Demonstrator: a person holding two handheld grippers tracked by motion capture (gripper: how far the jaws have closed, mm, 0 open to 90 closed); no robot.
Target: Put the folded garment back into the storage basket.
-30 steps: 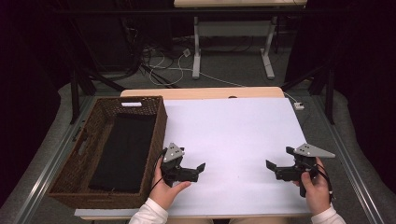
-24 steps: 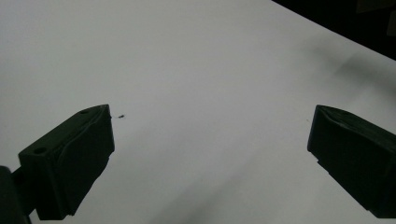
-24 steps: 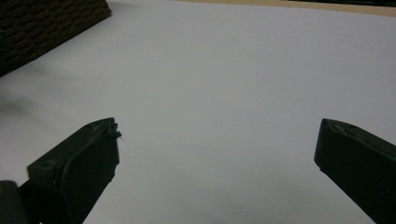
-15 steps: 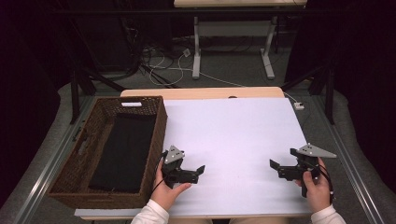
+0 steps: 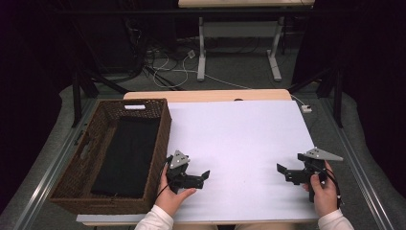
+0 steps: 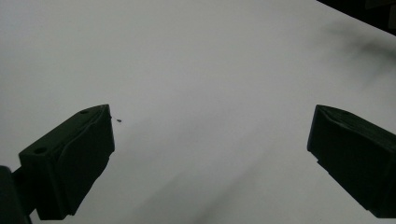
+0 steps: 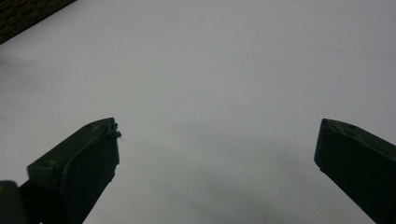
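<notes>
Both grippers hovered low over the white table top (image 5: 239, 139), each held in one of the person's hands near the front edge. The left gripper (image 5: 205, 176) sat just beside the near right corner of the wicker basket (image 5: 162, 143), apart from its wall, with its jaws pointing to the right across the table; its grey three-cornered plate faced up and its cable ran down past the left hand (image 5: 172, 199). In the left gripper view its two black jaws stood wide apart — released, with bare white surface between them and nothing in their grasp. The right gripper (image 5: 281, 170) hung well apart from it, near the table's right edge, with its jaws pointing left toward the other tool and the right hand (image 5: 323, 191) wrapped around its handle. Its jaws too were spread wide in the right gripper view, with plain white surface between them and a sliver of brown wicker at the upper left corner of that view. The nearest thing to either tool was the basket, which stood along the left side of the table with its long side running away from the person. Inside it a folded black cloth (image 5: 127, 153) lay flat on the bottom and covered most of the floor — neither gripper touched it. A small white label (image 5: 134, 107) showed on the basket's far rim.
</notes>
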